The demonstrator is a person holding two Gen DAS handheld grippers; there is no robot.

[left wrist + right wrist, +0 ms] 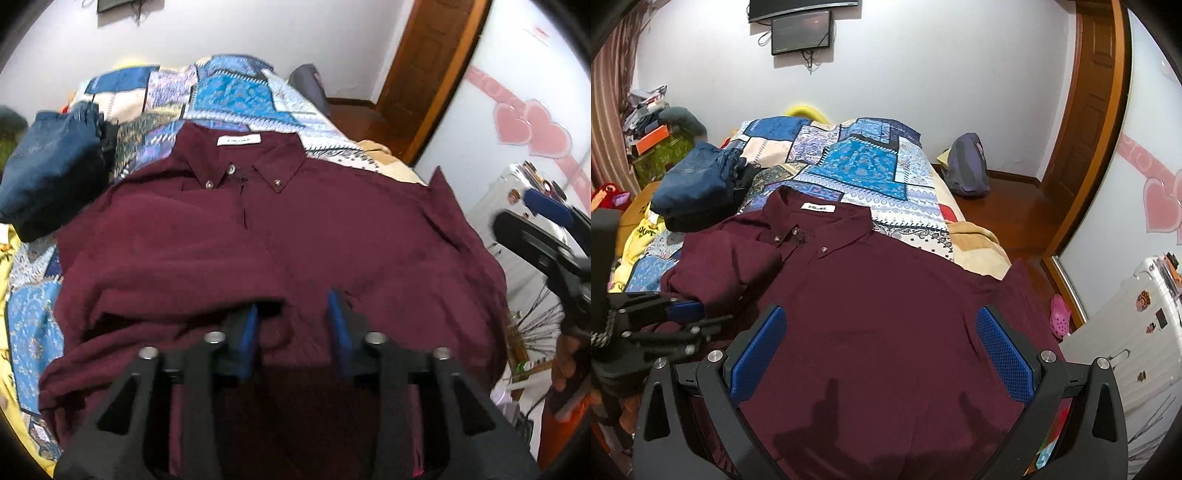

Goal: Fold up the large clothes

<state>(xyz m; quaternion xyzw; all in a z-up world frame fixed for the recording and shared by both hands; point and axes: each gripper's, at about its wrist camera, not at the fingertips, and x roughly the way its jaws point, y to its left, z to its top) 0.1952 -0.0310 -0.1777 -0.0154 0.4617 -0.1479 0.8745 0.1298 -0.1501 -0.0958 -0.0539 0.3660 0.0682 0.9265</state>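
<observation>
Nearest, the right gripper (879, 343) hangs spread wide above the maroon button-down shirt (871, 295). Leftward, the left gripper (295, 325) pinches a fold of its fabric. Beyond lies the blue patchwork quilt (864, 162), with folded denim jeans (698, 177).

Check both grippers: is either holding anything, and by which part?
Right gripper: open above the maroon shirt, holding nothing. Left gripper: its fingers sit at a folded sleeve edge of the shirt, but whether they grip it cannot be told.
</observation>
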